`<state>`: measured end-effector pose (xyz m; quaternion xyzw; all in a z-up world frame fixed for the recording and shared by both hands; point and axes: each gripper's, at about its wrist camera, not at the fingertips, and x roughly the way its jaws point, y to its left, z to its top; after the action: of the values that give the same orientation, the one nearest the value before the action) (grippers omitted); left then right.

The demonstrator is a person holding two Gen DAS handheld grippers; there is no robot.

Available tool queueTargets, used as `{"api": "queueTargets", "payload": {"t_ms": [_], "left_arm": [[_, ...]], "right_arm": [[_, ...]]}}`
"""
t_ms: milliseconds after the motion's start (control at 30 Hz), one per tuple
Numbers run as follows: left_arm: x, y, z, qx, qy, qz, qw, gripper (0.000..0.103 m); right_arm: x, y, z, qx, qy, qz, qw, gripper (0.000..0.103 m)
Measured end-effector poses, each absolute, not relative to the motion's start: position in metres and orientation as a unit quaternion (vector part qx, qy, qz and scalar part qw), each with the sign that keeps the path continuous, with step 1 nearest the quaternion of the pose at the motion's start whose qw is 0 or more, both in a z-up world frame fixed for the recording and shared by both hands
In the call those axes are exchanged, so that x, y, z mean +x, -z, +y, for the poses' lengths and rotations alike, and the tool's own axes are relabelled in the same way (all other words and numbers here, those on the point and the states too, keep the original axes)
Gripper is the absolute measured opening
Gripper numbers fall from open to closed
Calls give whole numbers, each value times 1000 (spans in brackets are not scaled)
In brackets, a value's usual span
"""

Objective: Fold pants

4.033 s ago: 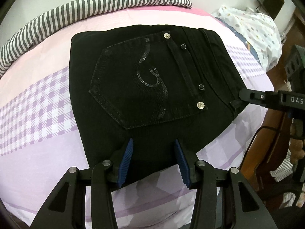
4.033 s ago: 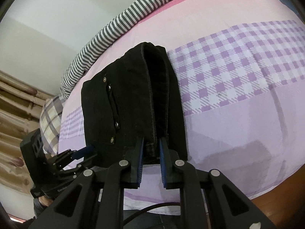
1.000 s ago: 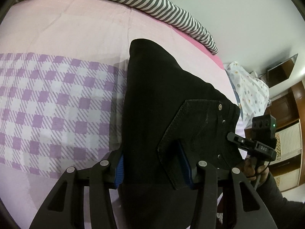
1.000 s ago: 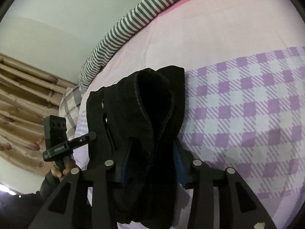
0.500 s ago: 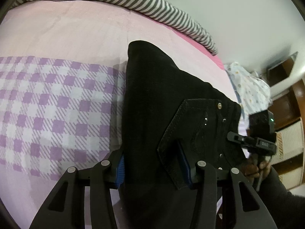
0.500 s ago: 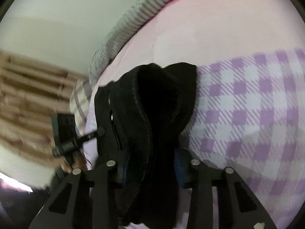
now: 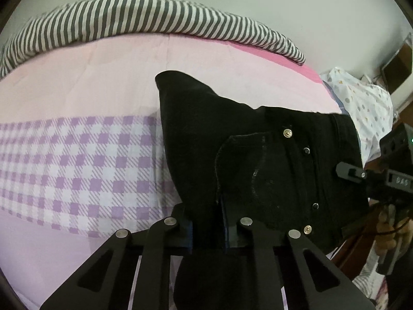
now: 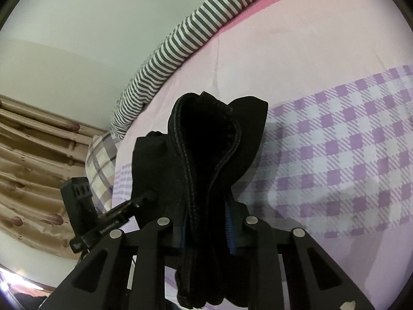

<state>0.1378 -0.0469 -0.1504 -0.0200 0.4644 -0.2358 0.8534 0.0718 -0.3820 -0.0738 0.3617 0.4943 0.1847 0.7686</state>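
Pink-and-lilac checked bedding (image 7: 77, 170) is spreading under black jeans (image 7: 258, 160), folded thick. Compared with a second ago, both jaw pairs are closing: left hand-held gripper (image 7: 208, 228) and right hand-held gripper (image 8: 206, 228) are pinching the bundle's ends, raising it for placing.

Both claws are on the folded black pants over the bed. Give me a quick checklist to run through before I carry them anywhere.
1. Left claw has fabric between its pads: ok, still closing on the black pants.
2. Right claw has the stacked edges between its pads: ok, also still closing.
3. Fold holding together: not ok, the layers gape open above the right claw.
4. Pants fully clear of the bed sheet: cannot tell, the underside is hidden.
5. Loose fabric hanging below the claws: not ok, folds droop under both.
6. Striped blanket out of the way: ok, at the far edge.
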Motion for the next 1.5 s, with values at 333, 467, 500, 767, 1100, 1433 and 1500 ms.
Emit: {"api": "queueTargets", "payload": {"t_ms": [333, 467, 500, 767, 1100, 1433, 1500], "left_arm": [[126, 126, -23, -13, 229, 446, 865, 15], [123, 117, -3, -11, 216, 441, 871, 15], [123, 115, 1, -10, 213, 440, 872, 15], [124, 101, 49, -6, 179, 430, 885, 15], [147, 87, 105, -10, 149, 418, 896, 15], [197, 86, 166, -36, 118, 417, 901, 15], [208, 87, 177, -40, 113, 418, 901, 15]], "right_arm": [[78, 53, -348, 348, -201, 489, 774, 22], [85, 49, -334, 349, -214, 488, 771, 22], [88, 48, -329, 349, -217, 488, 771, 22], [110, 45, -282, 345, -246, 484, 765, 22], [143, 42, -224, 343, -273, 487, 755, 22], [202, 47, -164, 333, -294, 503, 742, 22], [215, 49, -150, 331, -297, 506, 739, 22]]}}
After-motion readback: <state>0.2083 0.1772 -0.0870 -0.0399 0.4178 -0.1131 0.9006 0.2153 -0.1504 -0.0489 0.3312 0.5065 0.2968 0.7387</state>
